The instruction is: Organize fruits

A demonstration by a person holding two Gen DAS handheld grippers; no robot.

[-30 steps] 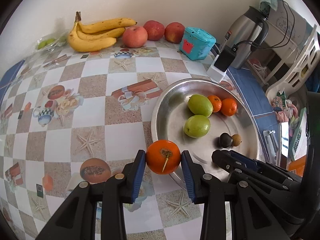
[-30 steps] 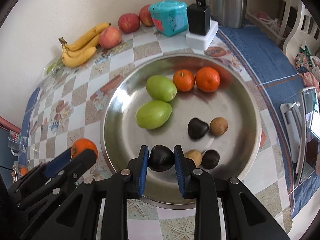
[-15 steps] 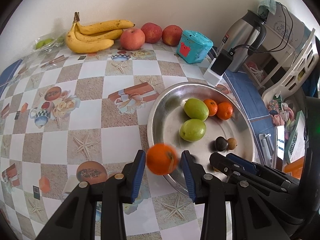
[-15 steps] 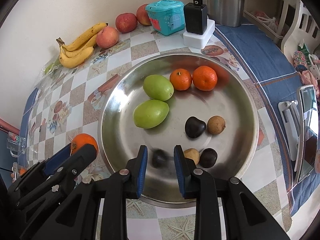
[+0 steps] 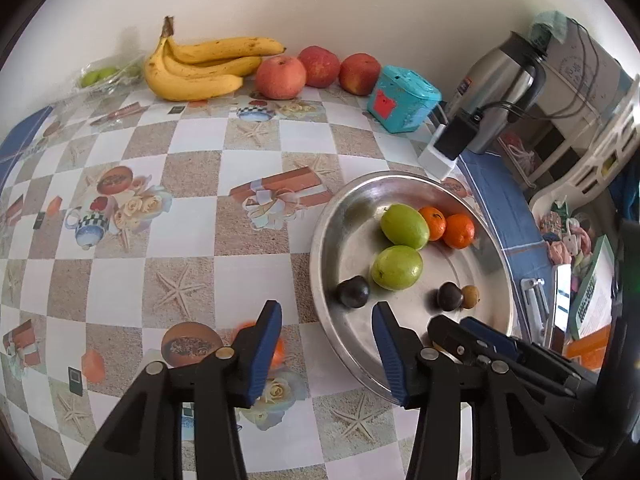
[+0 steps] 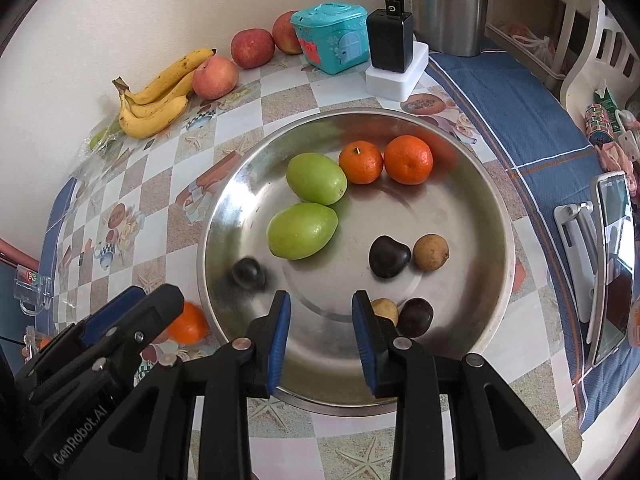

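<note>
Grippers: left gripper and right gripper, both with jaws opening, nothing between them. Metal dish holds two green fruits, two oranges, three dark fruits, two tan fruits. One orange lies on the tablecloth just outside the dish.

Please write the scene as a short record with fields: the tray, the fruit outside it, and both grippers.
tray: two green fruits, two oranges, five small dark or brown fruits
orange: blurred, on table left of tray
wall side: bananas, three apples
left gripper: opening, nothing between fingers
right gripper: opening, nothing between fingers
</note>
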